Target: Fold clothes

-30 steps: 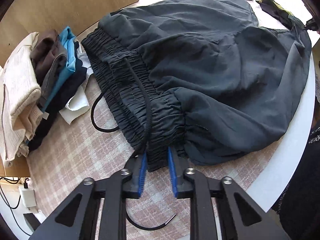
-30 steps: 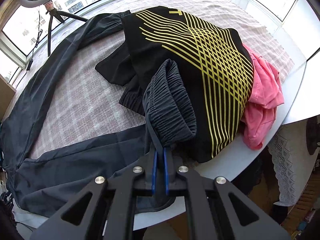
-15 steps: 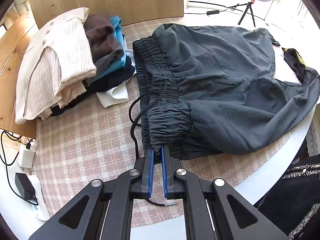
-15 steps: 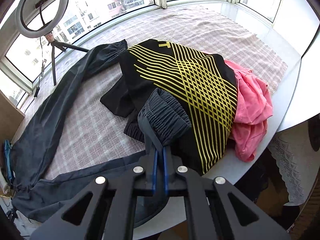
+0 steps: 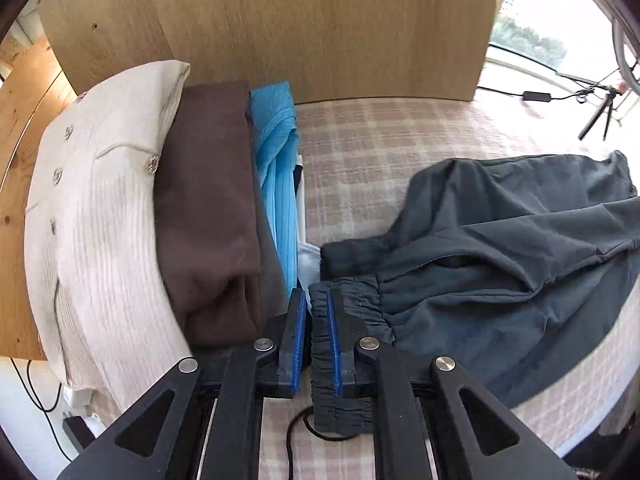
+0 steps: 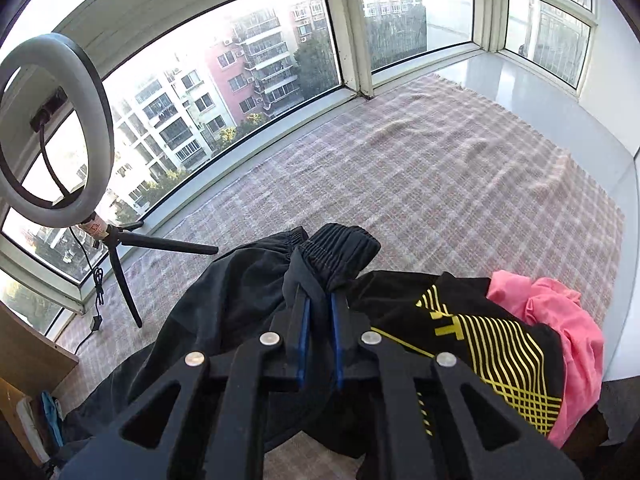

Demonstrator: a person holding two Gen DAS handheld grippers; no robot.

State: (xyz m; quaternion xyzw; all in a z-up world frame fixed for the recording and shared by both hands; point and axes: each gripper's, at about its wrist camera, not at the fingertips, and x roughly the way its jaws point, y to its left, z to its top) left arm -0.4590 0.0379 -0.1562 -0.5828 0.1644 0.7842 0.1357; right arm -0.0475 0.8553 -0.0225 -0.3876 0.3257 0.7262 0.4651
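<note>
Left wrist view is smearing at the edges; the drawstring (image 5: 298, 436) is running out of sight under the left gripper (image 5: 317, 334), its ends not visible. The left gripper is pinching the elastic waistband (image 5: 340, 316) of the dark grey trousers (image 5: 520, 264) between narrow blue pads, which have just been parting slightly with the fabric between them. The trousers are sprawling across the checked tablecloth (image 5: 380, 148), just beside a stack of folded clothes: cream ribbed cardigan (image 5: 92, 216), brown garment (image 5: 208, 208), blue garment (image 5: 280, 176), against a wooden panel (image 5: 280, 20).

The right gripper (image 6: 319, 316) is holding a trouser cuff (image 6: 340, 252), its pads having just been opening a little around the cloth. Beneath it a black yellow-striped garment (image 6: 500, 344) is half covering a pink garment (image 6: 560, 320). A ring light (image 6: 52, 128) on a tripod is standing by the window.
</note>
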